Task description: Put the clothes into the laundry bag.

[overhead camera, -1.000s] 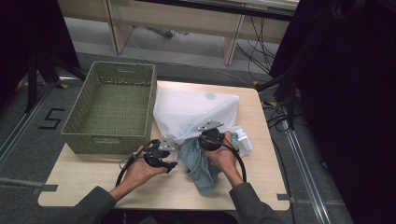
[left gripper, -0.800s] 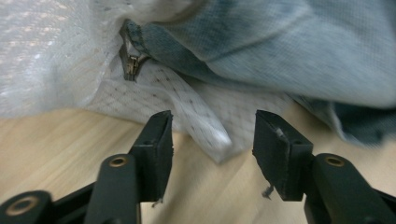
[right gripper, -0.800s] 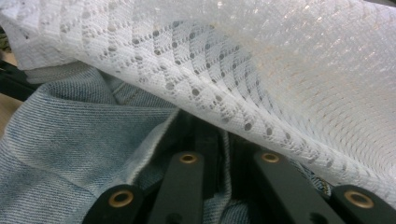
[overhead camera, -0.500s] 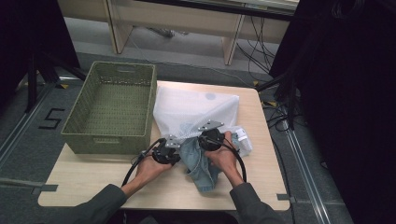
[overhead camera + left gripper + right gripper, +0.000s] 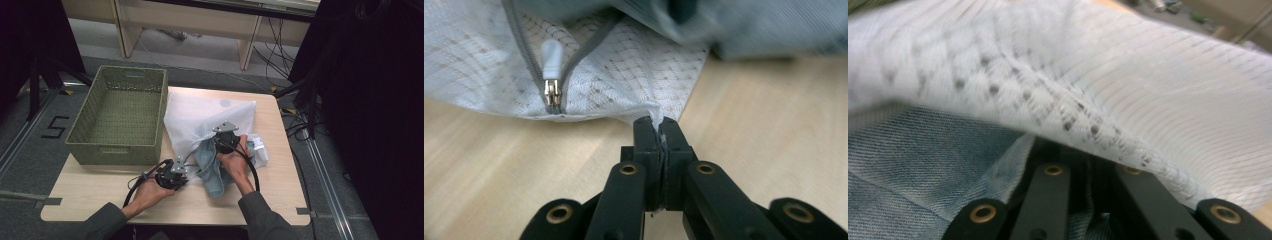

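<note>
mesh bag [image 5: 624,75] (zippered), denim [image 5: 908,165] inside

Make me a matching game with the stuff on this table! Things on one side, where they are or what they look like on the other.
Things:
1. basket
2. mesh bag
3. denim garment
4. zipper pull

Descriptions:
A. white, with a corner pinched in the left gripper
B. green, woven, with nothing in it, at the table's left
C. pale, hanging on the bag's grey zip
D. blue, poking out of the bag by the right gripper

Pairs: 1-B, 2-A, 3-D, 4-C
</note>
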The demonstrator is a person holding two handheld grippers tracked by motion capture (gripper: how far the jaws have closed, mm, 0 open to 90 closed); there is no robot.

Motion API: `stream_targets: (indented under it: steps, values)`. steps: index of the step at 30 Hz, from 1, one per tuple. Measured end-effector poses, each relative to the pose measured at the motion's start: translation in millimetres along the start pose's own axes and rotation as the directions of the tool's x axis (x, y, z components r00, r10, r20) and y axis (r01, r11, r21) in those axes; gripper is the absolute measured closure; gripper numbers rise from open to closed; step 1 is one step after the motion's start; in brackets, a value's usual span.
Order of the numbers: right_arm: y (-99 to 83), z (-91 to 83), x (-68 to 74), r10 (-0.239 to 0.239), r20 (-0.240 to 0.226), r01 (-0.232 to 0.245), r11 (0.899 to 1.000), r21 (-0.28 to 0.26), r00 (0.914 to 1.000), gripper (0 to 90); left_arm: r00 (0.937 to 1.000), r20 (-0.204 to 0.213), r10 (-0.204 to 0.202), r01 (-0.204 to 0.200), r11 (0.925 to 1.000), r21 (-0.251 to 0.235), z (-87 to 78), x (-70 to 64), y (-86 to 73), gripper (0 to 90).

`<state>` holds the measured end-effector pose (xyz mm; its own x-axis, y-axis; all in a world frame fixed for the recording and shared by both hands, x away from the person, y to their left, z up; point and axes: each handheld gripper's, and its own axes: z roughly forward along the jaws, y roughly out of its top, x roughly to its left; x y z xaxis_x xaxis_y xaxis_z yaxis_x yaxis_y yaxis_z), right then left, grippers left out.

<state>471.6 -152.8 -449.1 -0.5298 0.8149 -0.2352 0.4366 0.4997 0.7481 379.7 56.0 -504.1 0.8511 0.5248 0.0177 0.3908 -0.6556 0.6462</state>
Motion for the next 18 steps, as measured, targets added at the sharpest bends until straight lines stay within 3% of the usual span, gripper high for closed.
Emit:
stream_targets:
  steps: [1,2,4,5,6,8,9,10,11,12,13,14,17,18]
  values:
    - [2.6,2.0,-2.0,0.006,0.032,-0.005,1.0,-0.023,0.9995,88.3,0.9999,0.011,-0.007,0.007,1.0,-0.004,-1.5,-2.4,-1.9,87.8]
    - [5.5,2.9,-3.7,0.022,0.032,-0.021,0.999,-0.026,0.9993,87.9,0.9997,0.023,-0.006,0.006,1.0,0.001,-3.7,-3.4,-4.0,87.8]
    - [9.3,5.8,-6.9,0.039,-0.003,-0.039,0.999,-0.025,0.9992,85.9,0.9993,0.036,-0.008,0.008,1.0,0.002,-7.5,-4.2,-9.3,87.8]
    - [10.1,5.8,-6.0,0.05,-0.012,-0.05,0.999,-0.019,0.9987,84.3,0.9991,0.031,-0.028,0.028,0.9996,0.002,-9.4,-5.5,-11.3,87.8]
    - [9.7,6.4,-3.2,0.049,-0.007,-0.049,0.999,-0.02,0.9988,81.8,0.9994,0.032,-0.015,0.015,0.9999,0.006,-11.3,-4.5,-12.3,87.7]
    - [8.8,6.8,0.9,0.033,-0.051,-0.033,0.999,0.008,0.9981,73.7,0.9987,0.04,-0.032,0.031,0.9995,0.008,-12.3,-4.4,-14.0,87.6]
    - [9.2,4.4,6.0,0.073,-0.075,-0.072,0.997,0.016,0.9945,70.1,0.9986,0.04,-0.034,0.034,0.9994,0.008,-12.3,-3.6,-14.0,87.5]
    - [8.4,3.3,7.4,0.037,-0.083,-0.037,0.999,0.002,0.9958,65.8,0.9987,0.048,0.016,-0.018,0.999,0.041,-14.3,0.3,-13.1,87.3]
    - [9.2,-1.9,10.9,0.062,-0.108,-0.058,0.998,0.033,0.9923,60.7,0.9988,0.048,0.014,-0.015,0.9992,0.038,-14.0,0.1,-13.1,87.3]
    - [9.3,-4.9,11.9,0.064,-0.119,-0.061,0.998,0.029,0.9908,57.7,0.9989,0.047,0.009,-0.011,0.9992,0.038,-13.7,-0.5,-12.8,87.2]
    - [9.2,-8.6,11.2,0.036,-0.126,-0.038,0.999,-0.012,0.9914,54.5,0.9989,0.046,0.012,-0.014,0.9992,0.038,-13.7,-0.6,-12.6,87.2]
    - [9.8,-16.1,12.0,0.054,-0.159,-0.051,0.998,0.021,0.9858,52.0,0.9988,0.046,0.015,-0.017,0.999,0.041,-13.7,-0.4,-12.4,87.1]
    - [9.5,-34.8,11.9,0.071,-0.223,-0.07,0.997,0.012,0.9722,47.2,0.9988,0.048,-0.001,-0.001,0.9991,0.043,-13.1,-1.1,-12.3,87.0]
    - [8.5,-40.2,12.0,0.059,-0.233,-0.063,0.998,-0.008,0.9706,45.9,0.9987,0.05,0.01,-0.012,0.999,0.042,-13.2,-0.1,-12.0,87.0]
